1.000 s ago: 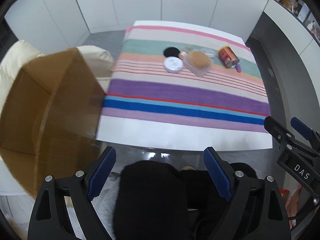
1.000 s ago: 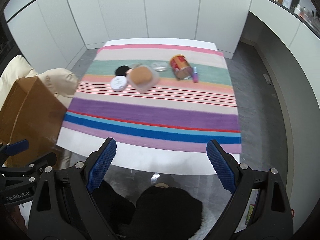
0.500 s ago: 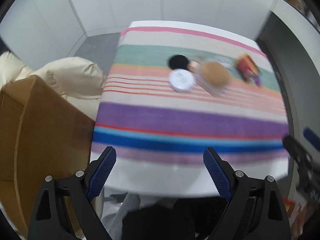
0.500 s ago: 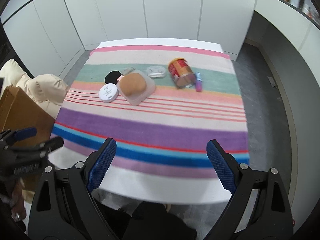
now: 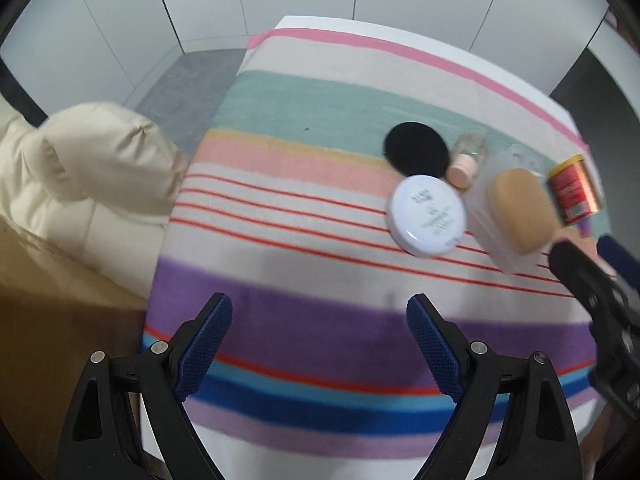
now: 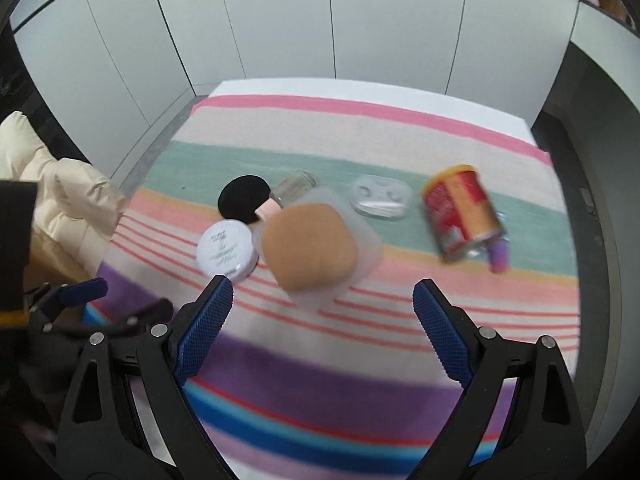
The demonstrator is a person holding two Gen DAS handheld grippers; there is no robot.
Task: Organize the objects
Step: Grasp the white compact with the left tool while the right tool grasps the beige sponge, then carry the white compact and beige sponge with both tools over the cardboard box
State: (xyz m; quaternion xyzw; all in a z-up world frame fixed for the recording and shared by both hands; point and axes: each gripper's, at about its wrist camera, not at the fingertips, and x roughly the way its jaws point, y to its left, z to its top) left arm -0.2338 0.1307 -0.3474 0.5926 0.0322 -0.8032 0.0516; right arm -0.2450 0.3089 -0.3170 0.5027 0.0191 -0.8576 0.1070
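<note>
A: Left view: the left tongs (image 5: 318,336) gape wide, holding nothing. The white jar (image 5: 427,215) sits ahead, to their right.

B: Right view: the right tongs (image 6: 323,318) are wide and bare too. The tan sponge (image 6: 308,246) lies just ahead. Go down slowly and straight.

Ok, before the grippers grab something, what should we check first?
1. Left gripper open and empty: ok.
2. Right gripper open and empty: ok.
3. White round tin free to grab: not ok, it sits tight against the tan puff in its clear case.
4. Red can upright: not ok, it lies on its side.
5. Purple tube clear of the can: cannot tell, too blurred.
6. Both views sharp: not ok, blurred.
</note>
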